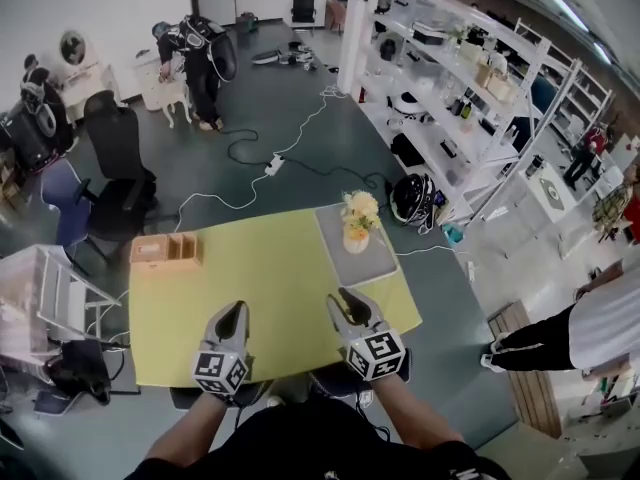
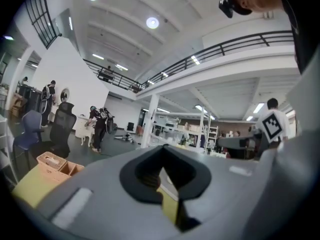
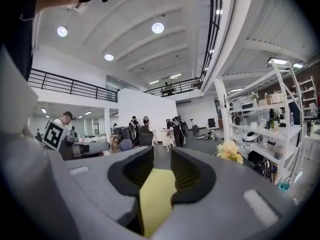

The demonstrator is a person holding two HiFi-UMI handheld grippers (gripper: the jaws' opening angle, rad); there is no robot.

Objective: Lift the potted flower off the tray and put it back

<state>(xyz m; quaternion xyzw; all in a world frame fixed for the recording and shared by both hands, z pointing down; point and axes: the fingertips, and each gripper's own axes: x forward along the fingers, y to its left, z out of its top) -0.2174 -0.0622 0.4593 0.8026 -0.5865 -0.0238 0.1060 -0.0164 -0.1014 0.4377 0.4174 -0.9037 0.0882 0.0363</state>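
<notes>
Head view: yellow-green tabletop (image 1: 270,298). Grey tray (image 1: 385,263) sits at its far right corner. Potted flower (image 1: 360,223) stands upright on the tray's far end, well clear of both grippers. Wooden box (image 1: 165,250) is at the far left edge of the tabletop. Left gripper (image 1: 236,311) and right gripper (image 1: 343,298) are both over the near edge, side by side, pointing away from the person, neither touching anything. Bkgd: a person (image 1: 200,58) standing by a white table, an office chair (image 1: 115,138) on the left, white shelving (image 1: 470,88) along the right.

Left gripper view: jaws clenched, tips meeting, nothing between them. Gripper points abt level across the room. Wooden box and a strip of tabletop are low left. Right gripper's marker cube shows at the right edge.

Right gripper view: jaws released, narrow gap between the pads, only bare tabletop seen through it, so nothing grasped. Flower is visible off to the right of the jaws, beyond them, no contact. Shelving is on the right, ppl in the distance at centre.
</notes>
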